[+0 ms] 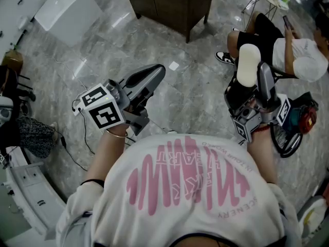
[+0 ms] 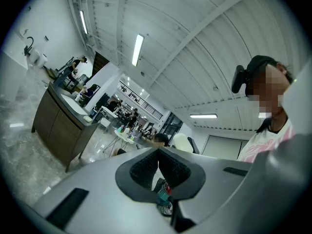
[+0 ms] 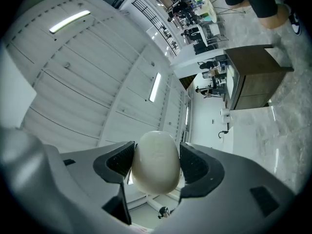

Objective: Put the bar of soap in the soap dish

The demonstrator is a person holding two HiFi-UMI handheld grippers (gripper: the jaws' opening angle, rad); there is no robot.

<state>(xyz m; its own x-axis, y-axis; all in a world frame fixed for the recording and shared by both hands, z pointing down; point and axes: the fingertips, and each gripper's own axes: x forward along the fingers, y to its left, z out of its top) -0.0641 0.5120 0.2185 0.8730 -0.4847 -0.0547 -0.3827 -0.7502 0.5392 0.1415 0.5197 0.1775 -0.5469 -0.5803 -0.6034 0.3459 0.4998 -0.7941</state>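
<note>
Item: soap bar [image 1: 248, 64], pinched in R claw [image 3: 156, 152]. L claw [image 2: 158, 165] pressed together, empty. Step: carry. Dish unseen, to be located next.

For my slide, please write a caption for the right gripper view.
Right tool holds a cream-white oval bar of soap between its black ribbed pads, against a white panelled ceiling.

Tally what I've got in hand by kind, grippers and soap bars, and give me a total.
grippers: 2 (left gripper shut with nothing in it, right gripper closed on the soap)
bar of soap: 1
total: 3
</note>
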